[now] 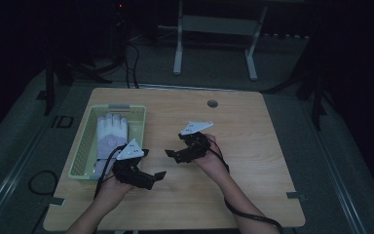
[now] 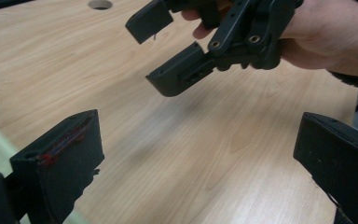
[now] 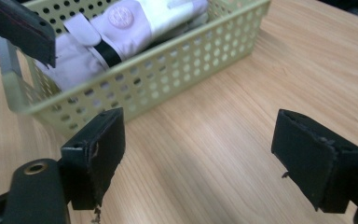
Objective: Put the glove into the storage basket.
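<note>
The table (image 1: 253, 161) bears a green basket (image 1: 80, 156) at its left edge, and a white glove (image 1: 109, 136) lies inside. It looks soft and light (likely to slump), so pinch the cuff. Left gripper (image 1: 148, 178) and right gripper (image 1: 173, 155) hover wide, empty.
</note>
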### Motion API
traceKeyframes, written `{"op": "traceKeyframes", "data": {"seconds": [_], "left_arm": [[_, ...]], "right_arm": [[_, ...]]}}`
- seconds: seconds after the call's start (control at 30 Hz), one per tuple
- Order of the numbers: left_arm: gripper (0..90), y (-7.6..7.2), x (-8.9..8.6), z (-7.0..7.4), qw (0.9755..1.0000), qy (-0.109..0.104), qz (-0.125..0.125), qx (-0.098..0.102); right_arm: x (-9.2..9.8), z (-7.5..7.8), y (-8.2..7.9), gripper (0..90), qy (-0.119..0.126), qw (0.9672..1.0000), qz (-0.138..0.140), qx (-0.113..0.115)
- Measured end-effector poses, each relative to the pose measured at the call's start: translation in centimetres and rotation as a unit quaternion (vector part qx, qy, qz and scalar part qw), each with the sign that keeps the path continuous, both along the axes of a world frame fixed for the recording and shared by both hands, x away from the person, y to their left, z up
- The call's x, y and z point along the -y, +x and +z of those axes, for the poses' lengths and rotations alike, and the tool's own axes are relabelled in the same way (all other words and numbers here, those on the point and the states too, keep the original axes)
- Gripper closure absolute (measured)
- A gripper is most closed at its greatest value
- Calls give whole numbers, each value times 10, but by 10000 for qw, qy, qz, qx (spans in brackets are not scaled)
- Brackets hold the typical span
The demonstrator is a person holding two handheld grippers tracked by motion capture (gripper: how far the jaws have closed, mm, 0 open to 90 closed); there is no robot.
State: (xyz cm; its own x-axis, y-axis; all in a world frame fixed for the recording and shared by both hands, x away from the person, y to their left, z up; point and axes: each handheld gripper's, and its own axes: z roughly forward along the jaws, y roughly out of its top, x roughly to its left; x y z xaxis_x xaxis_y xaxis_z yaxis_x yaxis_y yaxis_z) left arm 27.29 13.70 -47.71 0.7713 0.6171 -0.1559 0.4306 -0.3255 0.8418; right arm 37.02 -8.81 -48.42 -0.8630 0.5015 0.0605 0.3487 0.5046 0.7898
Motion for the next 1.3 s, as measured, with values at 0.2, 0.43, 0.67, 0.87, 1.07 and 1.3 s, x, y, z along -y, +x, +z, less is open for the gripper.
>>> {"op": "traceKeyframes", "data": {"seconds": [0.2,0.43,0.67,0.87,1.07,1.3], "left_arm": [[15,-3,19,-10,9996,174,-217,12],[15,-4,34,-19,9990,171,-408,-99],[15,-5,50,-30,9981,78,-581,-161],[15,-4,63,-43,9966,139,-766,-265],[15,-5,73,-52,9956,124,-878,-288],[15,-6,80,-58,9948,123,-965,-287]], "right_arm": [[16,-10,-3,174,-6,10000,-52,-35],[34,-21,-8,174,-28,10000,-12,-11],[52,-35,-13,172,-45,10000,-42,-26],[68,-42,-16,172,17,10000,-93,-19],[83,-49,-22,169,-5,9999,-152,48],[99,-55,-27,169,17,9995,-311,66]]}}
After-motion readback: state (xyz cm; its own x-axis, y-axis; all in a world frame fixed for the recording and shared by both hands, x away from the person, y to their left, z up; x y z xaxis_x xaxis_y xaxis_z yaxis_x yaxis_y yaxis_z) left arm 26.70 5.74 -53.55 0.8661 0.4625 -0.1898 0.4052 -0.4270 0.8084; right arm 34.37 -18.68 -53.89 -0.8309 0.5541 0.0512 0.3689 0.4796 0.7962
